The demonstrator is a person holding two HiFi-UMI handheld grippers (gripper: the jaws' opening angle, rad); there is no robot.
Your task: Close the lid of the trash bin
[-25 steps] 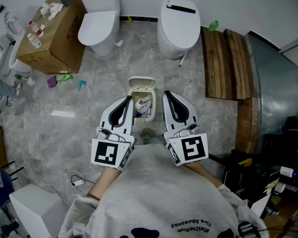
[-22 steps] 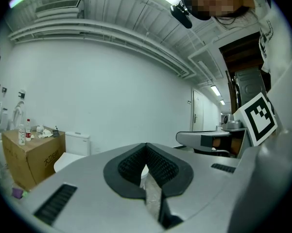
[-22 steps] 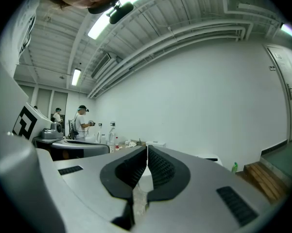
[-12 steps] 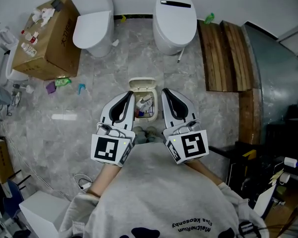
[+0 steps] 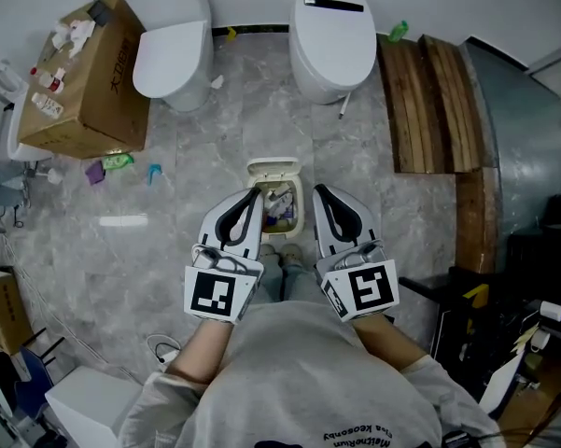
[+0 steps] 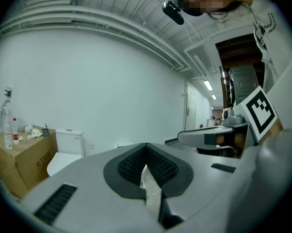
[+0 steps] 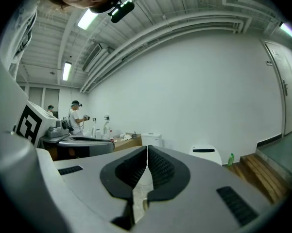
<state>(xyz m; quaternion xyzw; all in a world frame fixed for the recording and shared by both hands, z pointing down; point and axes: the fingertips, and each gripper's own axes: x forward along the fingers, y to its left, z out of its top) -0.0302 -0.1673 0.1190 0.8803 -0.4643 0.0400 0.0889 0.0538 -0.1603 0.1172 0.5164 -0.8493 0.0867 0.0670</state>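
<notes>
Since the earlier frame we have brought both grippers forward and down toward the trash bin (image 5: 300,203), which now sits just below and between their tips. We hold the left gripper (image 5: 252,194) and right gripper (image 5: 319,194) with jaws closed together, gripping nothing. The lid (image 5: 273,168) stands open beyond both tips, untouched.

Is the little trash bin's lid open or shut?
Open. The head view looks straight into the trash bin, with rubbish showing inside, and the lid is flipped back at its far edge.
</notes>
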